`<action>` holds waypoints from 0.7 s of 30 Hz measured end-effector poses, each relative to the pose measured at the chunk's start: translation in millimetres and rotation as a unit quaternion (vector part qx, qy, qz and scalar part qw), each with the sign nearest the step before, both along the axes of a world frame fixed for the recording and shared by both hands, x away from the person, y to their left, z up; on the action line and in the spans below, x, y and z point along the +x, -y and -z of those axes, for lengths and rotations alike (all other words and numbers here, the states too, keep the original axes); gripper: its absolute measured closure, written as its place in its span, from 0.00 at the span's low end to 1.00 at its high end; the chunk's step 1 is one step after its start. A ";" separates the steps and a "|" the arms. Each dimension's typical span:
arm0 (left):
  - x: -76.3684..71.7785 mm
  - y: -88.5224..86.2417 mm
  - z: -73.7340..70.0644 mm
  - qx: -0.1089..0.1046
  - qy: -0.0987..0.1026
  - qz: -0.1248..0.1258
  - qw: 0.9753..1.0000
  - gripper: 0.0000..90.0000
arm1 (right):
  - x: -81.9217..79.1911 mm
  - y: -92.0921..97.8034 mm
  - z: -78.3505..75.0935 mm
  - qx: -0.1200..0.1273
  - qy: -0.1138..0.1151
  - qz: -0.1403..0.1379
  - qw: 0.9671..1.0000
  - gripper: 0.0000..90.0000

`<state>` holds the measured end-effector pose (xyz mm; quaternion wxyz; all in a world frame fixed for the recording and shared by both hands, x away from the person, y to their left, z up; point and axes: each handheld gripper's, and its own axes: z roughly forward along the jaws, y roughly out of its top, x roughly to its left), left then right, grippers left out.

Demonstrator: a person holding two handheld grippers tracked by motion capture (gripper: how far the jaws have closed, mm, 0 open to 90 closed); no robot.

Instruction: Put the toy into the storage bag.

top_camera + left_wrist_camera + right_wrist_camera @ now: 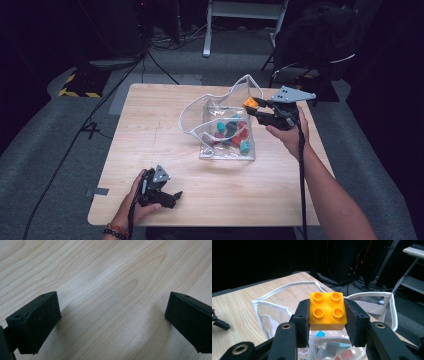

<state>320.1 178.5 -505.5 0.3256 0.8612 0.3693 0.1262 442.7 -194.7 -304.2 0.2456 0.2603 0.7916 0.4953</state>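
Down at the near left of the table [150, 125], the left gripper [161, 194] rests on the bare wood with its jaws spread wide and nothing between them; it is well apart from the bag, so it gives no help in steadying it. That is the first risk: the clear bag [227, 125] stands unsupported, its white-edged mouth sagging, and a nudge from the block or jaws could fold the rim shut or tip the bag over. Further right, the right gripper [256, 111] clamps a yellow block [327, 310] by two opposite sides, studs up, above the bag's mouth near its right rim. Let go too close to that rim, the block could catch the edge and fall outside onto the table. The coloured pieces [231, 132] already inside are blurred behind the plastic, so their number is hard to tell, and the block's underside is hidden.
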 end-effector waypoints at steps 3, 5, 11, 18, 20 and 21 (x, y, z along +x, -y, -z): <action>0.0 -0.1 -0.1 0.000 -0.001 0.001 1.000 0.00 | 5.5 -3.0 1.3 -0.001 -0.004 0.003 1.000 0.66; 0.0 -0.1 -0.2 0.000 -0.001 0.001 1.000 0.00 | 8.2 -5.4 2.2 -0.006 -0.006 0.006 1.000 0.66; 0.0 -0.1 -0.2 0.000 -0.001 0.001 1.000 0.00 | 15.5 -11.1 5.5 -0.009 -0.015 0.010 1.000 0.66; 0.0 -0.1 -0.1 0.001 0.000 0.001 1.000 0.00 | 25.6 -20.1 9.2 -0.019 -0.025 0.019 0.999 0.66; 0.0 -0.1 -0.1 0.000 0.000 0.001 1.000 0.00 | 28.4 -22.1 12.1 -0.024 -0.027 0.022 0.999 0.66; 0.0 -0.1 -0.1 0.001 0.000 0.001 1.000 0.00 | 29.7 -22.9 13.5 -0.025 -0.030 0.025 0.999 0.66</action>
